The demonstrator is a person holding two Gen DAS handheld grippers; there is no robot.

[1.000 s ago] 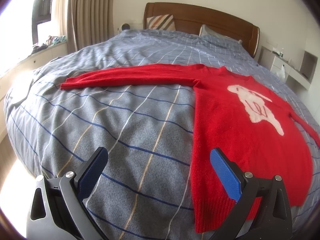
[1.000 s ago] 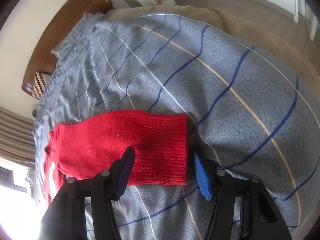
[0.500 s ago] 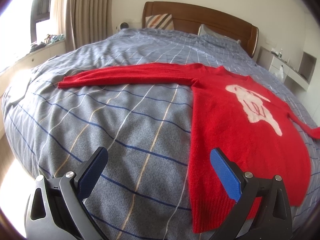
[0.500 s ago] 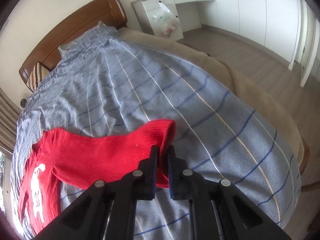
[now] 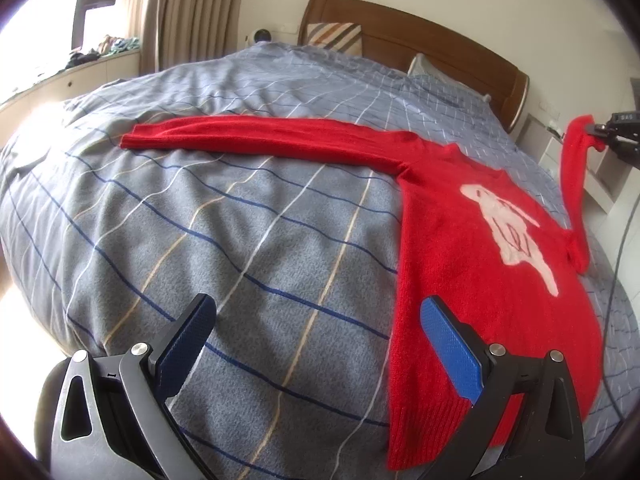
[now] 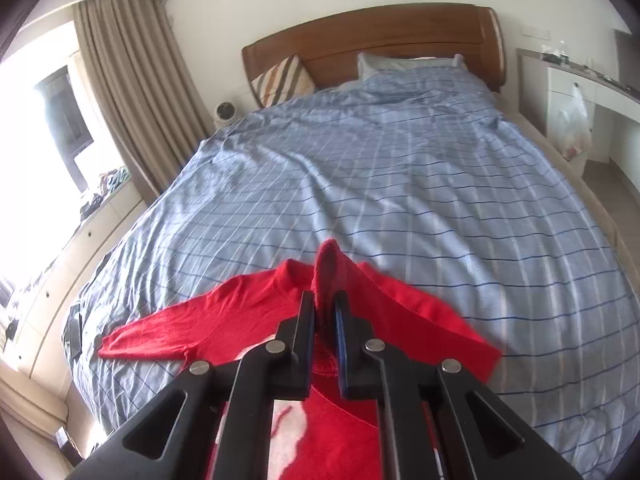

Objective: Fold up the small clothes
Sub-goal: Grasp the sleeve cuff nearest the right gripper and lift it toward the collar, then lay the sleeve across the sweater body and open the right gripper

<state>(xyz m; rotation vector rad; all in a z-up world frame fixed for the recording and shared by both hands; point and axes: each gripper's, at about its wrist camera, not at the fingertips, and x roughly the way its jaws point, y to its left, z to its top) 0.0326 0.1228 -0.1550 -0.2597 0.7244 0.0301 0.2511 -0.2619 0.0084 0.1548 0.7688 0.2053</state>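
Observation:
A small red sweater (image 5: 460, 248) with a white animal figure lies flat on the bed. One sleeve (image 5: 260, 136) stretches out to the left. My left gripper (image 5: 316, 332) is open and empty, low above the bedspread beside the sweater's hem. My right gripper (image 6: 324, 304) is shut on the other sleeve's cuff (image 6: 328, 268) and holds it up above the sweater body (image 6: 340, 420). In the left wrist view that sleeve (image 5: 574, 184) rises from the sweater to the right gripper (image 5: 600, 134) at the far right.
The bed has a grey-blue checked cover (image 5: 240, 240), a wooden headboard (image 6: 380, 40), a striped cushion (image 6: 284, 80) and a pillow (image 6: 400, 64). Curtains (image 6: 132, 80) and a window ledge (image 5: 60, 80) are on the left, white cabinets (image 6: 580, 100) on the right.
My right gripper closed on the sleeve cuff, lifted it off the bed and carried it up over the sweater body. My left gripper stayed open and hardly moved.

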